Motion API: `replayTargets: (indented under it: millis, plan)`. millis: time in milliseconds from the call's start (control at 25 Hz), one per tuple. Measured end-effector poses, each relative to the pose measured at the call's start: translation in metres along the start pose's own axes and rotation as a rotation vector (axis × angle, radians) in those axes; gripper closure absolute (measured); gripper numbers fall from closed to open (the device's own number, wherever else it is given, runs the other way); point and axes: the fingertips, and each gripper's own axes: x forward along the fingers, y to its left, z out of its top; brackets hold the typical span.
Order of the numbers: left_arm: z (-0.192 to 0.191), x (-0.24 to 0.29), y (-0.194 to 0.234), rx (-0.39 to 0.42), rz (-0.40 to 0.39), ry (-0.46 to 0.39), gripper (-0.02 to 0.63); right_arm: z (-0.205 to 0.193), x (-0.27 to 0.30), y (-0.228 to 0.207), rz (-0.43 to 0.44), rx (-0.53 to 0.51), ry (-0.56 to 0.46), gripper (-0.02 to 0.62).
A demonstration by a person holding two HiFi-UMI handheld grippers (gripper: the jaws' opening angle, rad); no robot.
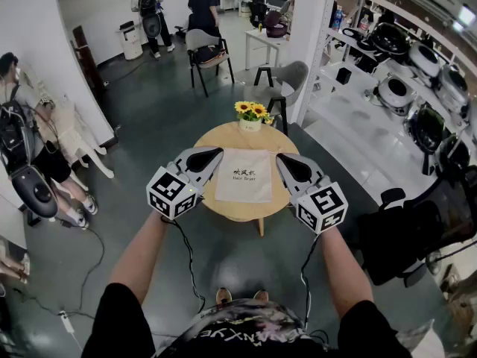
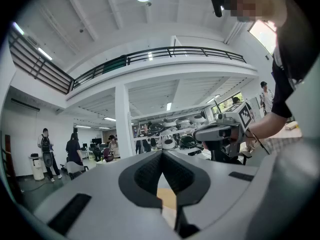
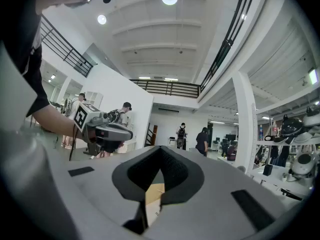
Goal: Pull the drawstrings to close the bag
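A white drawstring bag (image 1: 244, 174) with black print lies flat on a small round wooden table (image 1: 216, 137). Both grippers hover level above the table's near edge, apart from the bag. My left gripper (image 1: 216, 154) is over the bag's left side, its jaws shut with nothing between them. My right gripper (image 1: 282, 160) is over the bag's right side, also shut and empty. In the left gripper view the shut jaws (image 2: 161, 159) let only a sliver of table show, with the right gripper (image 2: 220, 131) beside them. The right gripper view shows its shut jaws (image 3: 161, 153) and the left gripper (image 3: 102, 129).
A pot of sunflowers (image 1: 251, 115) stands at the table's far edge. Grey chairs (image 1: 287, 80) and a white column (image 1: 313, 43) lie beyond. Shelves with round appliances (image 1: 406, 88) run along the right. A black chair (image 1: 417, 230) is near right; people stand at left and far back.
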Motion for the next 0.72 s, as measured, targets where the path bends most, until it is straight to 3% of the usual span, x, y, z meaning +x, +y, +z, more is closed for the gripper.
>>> replayTargets:
  millis: [720]
  plan:
    - [-0.0037, 0.0093, 0.0054, 0.005, -0.007, 0.004, 0.595, -0.0018, 0.0043, -0.0078, -0.013, 0.002, 0.001, 0.597]
